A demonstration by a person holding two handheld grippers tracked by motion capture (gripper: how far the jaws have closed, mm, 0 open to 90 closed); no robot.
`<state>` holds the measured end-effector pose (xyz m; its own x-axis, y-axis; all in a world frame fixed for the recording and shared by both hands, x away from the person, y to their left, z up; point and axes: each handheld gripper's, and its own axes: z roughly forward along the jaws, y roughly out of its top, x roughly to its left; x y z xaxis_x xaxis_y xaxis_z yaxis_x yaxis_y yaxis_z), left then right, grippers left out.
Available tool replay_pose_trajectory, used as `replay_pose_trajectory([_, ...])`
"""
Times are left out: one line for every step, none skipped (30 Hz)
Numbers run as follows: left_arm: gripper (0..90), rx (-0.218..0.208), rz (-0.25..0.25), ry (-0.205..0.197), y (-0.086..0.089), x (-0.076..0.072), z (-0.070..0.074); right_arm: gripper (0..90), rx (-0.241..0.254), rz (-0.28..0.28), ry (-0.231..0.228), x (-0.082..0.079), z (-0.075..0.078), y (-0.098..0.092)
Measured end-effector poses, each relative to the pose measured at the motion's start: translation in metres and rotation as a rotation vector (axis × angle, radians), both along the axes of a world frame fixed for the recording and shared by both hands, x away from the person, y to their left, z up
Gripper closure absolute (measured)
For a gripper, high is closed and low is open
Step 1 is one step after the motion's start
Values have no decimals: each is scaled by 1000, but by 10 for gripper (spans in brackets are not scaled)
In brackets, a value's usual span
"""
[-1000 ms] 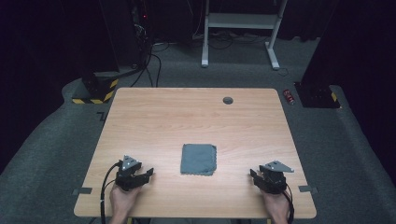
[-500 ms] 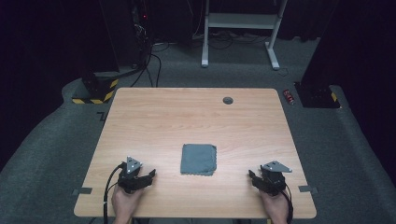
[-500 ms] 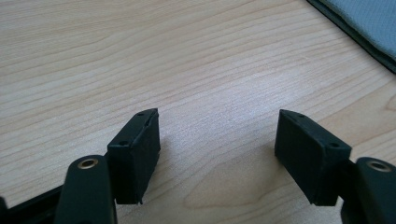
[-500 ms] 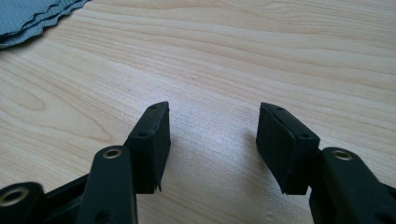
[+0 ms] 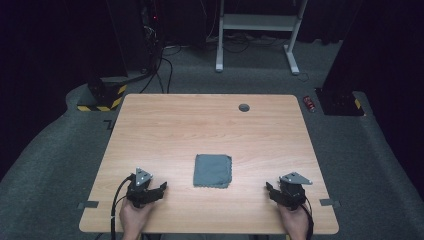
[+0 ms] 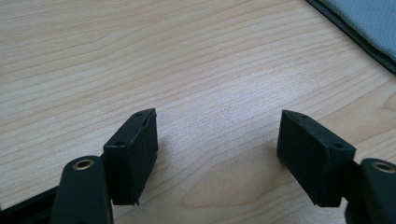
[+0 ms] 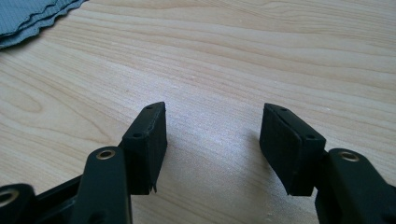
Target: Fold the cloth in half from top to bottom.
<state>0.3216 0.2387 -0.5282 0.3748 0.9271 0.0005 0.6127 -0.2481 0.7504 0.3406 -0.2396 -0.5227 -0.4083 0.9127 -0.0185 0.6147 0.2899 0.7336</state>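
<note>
A folded grey cloth (image 5: pixel 213 170) lies flat on the wooden table (image 5: pixel 200 125), near the front and midway between my hands. My left gripper (image 5: pixel 162 187) rests low at the front left, pointing toward the cloth and apart from it. Its jaws have just been opening and stand open over bare wood (image 6: pixel 217 121), with the cloth's edge (image 6: pixel 369 23) farther off. My right gripper (image 5: pixel 268 189) sits at the front right, also aimed inward. Its jaws have just been opening too and hold nothing (image 7: pixel 212 114). The cloth's scalloped corner (image 7: pixel 28 16) lies beyond them.
A small dark round grommet (image 5: pixel 244 107) sits near the table's far edge. On the floor beyond are a red can (image 5: pixel 310 103), cables (image 5: pixel 162 75), a white desk frame (image 5: pixel 255 22) and a yellow-black striped base (image 5: pixel 102 97).
Both grippers' jaws have spread wider. Neither hand has shifted, and the cloth lies as before.
</note>
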Motion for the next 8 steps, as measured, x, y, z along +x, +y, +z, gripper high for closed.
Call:
replay_pose_trajectory([294, -2, 2, -1, 0, 0, 0, 413, 1, 0, 0, 0, 0, 0])
replay_pose_trajectory([294, -2, 2, -1, 0, 0, 0, 412, 0, 0, 0, 0, 0, 0])
replay_pose_trajectory([294, -3, 2, -1, 0, 0, 0, 413, 0, 0, 0, 0, 0, 0])
replay_pose_trajectory([293, -3, 2, -1, 0, 0, 0, 412, 1, 0, 0, 0, 0, 0])
replay_pose_trajectory([293, -3, 2, -1, 0, 0, 0, 412, 0, 0, 0, 0, 0, 0])
replay_pose_trajectory([292, -4, 1, -1, 0, 0, 0, 412, 0, 0, 0, 0, 0, 0])
replay_pose_trajectory([291, -5, 0, 0, 0, 0, 0, 412, 0, -1, 0, 0, 0, 0])
replay_pose_trajectory([290, -5, 0, 0, 0, 0, 0, 413, 0, 0, 0, 0, 0, 0])
